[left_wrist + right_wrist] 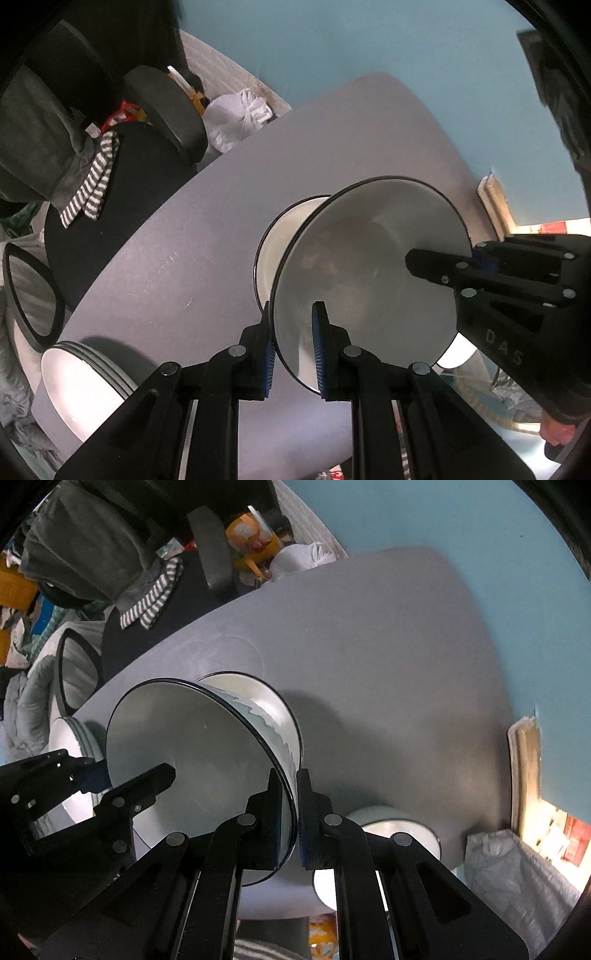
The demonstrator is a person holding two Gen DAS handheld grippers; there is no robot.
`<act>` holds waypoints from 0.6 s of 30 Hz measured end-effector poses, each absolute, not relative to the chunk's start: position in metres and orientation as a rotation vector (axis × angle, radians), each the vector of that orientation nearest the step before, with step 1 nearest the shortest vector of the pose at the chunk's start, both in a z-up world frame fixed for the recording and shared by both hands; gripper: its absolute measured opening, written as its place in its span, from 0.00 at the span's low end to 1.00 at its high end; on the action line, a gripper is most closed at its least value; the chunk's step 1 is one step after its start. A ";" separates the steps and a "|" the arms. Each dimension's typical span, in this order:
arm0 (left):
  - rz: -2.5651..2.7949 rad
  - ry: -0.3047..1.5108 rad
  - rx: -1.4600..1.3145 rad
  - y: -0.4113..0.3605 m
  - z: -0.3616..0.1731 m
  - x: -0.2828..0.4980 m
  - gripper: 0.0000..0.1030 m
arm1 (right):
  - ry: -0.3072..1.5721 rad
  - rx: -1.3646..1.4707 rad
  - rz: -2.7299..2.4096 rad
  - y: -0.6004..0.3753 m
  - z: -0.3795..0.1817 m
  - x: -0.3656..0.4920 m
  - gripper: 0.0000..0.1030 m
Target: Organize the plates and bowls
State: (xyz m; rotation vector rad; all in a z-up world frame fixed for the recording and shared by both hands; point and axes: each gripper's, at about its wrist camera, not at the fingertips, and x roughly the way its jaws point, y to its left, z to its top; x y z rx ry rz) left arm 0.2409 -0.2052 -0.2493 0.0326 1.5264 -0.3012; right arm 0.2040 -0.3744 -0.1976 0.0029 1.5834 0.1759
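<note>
A large white bowl with a dark rim (365, 266) (192, 760) is held up above the grey table (177, 240) (388, 646). A second white bowl (291, 229) (266, 705) is nested beneath it. My left gripper (293, 350) has its jaws around the large bowl's near rim, with a small gap showing. My right gripper (291, 812) is shut on the opposite rim; it shows in the left wrist view (476, 266). A stack of white plates (81, 384) (74, 738) lies at the table's left edge.
A small white bowl (391, 830) sits on the table near my right gripper. A black office chair (122, 177) (155, 627) with a striped cloth stands beyond the table's left side. A white plastic bag (236, 114) lies on the floor. The wall (369, 44) is blue.
</note>
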 end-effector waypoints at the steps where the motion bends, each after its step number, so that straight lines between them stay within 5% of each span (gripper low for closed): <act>1: -0.296 1.532 0.049 -0.207 -0.253 0.242 0.16 | 1.587 -0.002 0.176 -0.373 -0.199 0.206 0.07; 18: -0.251 1.547 0.044 -0.201 -0.264 0.255 0.21 | 1.628 -0.060 0.181 -0.368 -0.210 0.218 0.11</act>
